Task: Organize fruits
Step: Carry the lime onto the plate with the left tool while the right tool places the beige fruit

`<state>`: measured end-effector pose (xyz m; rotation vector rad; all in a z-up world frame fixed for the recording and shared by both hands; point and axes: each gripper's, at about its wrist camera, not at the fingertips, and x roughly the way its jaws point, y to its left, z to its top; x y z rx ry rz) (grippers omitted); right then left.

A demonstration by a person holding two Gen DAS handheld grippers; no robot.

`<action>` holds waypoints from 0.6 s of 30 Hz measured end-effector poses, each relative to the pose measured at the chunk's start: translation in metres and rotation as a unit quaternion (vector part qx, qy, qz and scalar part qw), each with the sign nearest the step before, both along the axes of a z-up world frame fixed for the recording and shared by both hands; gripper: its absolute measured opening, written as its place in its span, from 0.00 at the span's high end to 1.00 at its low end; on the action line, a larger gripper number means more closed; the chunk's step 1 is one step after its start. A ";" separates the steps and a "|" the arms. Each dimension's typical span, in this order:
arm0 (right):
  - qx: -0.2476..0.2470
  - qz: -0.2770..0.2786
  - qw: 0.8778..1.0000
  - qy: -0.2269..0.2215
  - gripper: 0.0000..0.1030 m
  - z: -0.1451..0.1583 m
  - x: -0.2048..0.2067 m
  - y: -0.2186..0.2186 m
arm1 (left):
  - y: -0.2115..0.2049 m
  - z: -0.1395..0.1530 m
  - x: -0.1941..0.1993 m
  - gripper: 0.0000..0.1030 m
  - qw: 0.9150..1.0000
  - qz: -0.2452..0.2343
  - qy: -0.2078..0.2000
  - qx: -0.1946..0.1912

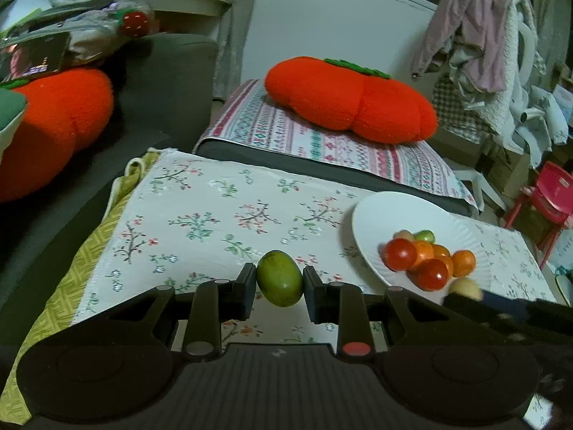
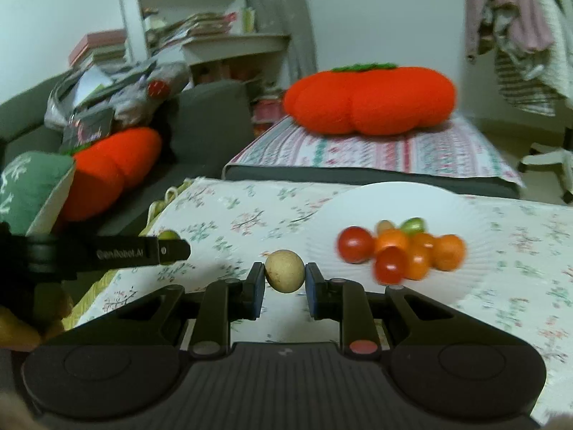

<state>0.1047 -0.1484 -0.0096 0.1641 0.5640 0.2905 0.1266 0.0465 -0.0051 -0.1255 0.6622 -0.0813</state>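
Note:
My left gripper (image 1: 279,279) is shut on a green oval fruit (image 1: 279,278) above the floral cloth. My right gripper (image 2: 285,276) is shut on a round tan fruit (image 2: 284,271); that fruit also shows at the lower right of the left wrist view (image 1: 465,288). A white paper plate (image 1: 379,211) to the right holds a pile of red tomatoes (image 1: 400,254), orange fruits (image 1: 463,262) and a small green one (image 1: 425,235). The plate (image 2: 361,200) and pile (image 2: 397,251) lie just right of my right gripper. The left gripper's finger (image 2: 107,251) shows at the left of the right wrist view.
A floral cloth (image 1: 215,215) covers the table, over a yellow-green cloth (image 1: 71,286). Behind it a grey bench with a patterned cover (image 1: 322,139) bears a big orange pumpkin cushion (image 1: 351,100). Another orange cushion (image 1: 53,125) lies on the sofa at left. A red stool (image 1: 548,197) stands at right.

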 end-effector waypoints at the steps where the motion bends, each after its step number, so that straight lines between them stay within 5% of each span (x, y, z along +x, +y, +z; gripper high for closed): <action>1: 0.005 -0.006 1.000 0.002 0.79 0.001 -0.003 -0.005 | -0.002 0.000 0.000 0.82 1.000 -0.003 0.001 0.000; 18: -0.001 -0.084 0.996 0.021 0.79 -0.008 0.018 -0.058 | -0.052 -0.008 0.008 0.82 0.997 -0.052 -0.032 0.052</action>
